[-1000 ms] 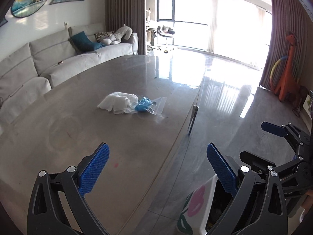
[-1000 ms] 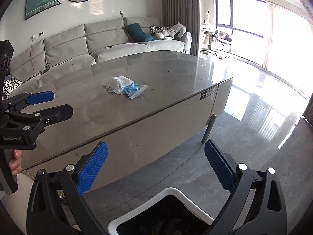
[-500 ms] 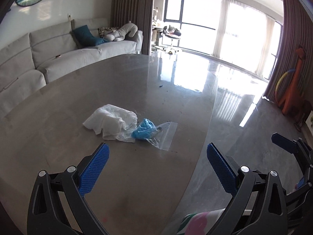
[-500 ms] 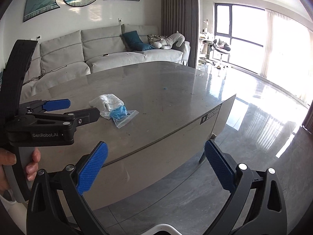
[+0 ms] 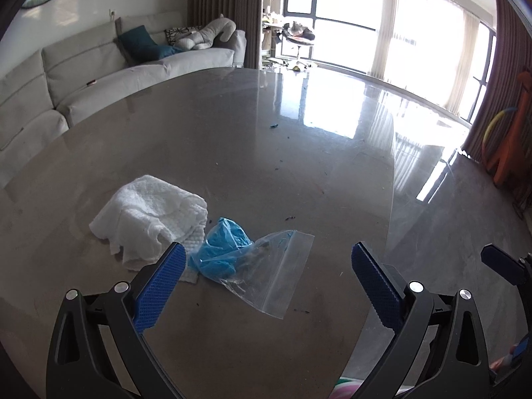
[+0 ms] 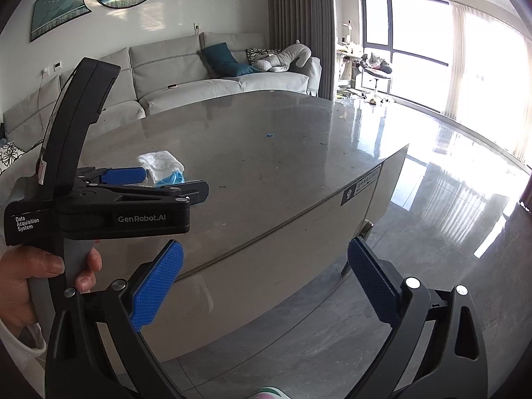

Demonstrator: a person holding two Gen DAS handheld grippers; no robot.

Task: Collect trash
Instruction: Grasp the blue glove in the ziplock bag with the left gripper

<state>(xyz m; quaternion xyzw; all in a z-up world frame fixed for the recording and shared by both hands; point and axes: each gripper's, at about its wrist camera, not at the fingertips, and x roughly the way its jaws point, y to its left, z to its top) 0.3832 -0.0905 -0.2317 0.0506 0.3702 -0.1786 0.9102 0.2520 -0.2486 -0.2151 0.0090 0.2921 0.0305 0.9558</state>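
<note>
Since the earlier frames, the left gripper [image 5: 268, 274] has been carried forward over the grey table [image 5: 232, 139], so the trash now lies close ahead of it rather than far across the top. Its blue-padded jaws are spread wide and empty, and a clear zip bag [image 5: 269, 277] with a crumpled blue glove [image 5: 222, 247] inside is framed between them, presumably so one closing motion can take it. A crumpled white paper towel [image 5: 149, 214] rests against the bag, beyond the left finger. Small dark crumbs [image 5: 274, 126] are scattered farther off. The right gripper [image 6: 266, 282] is held back off the table edge, above the floor, jaws also apart and holding nothing, apparently kept clear of the reach. In its view the left gripper is seen hovering just before the pile.
</note>
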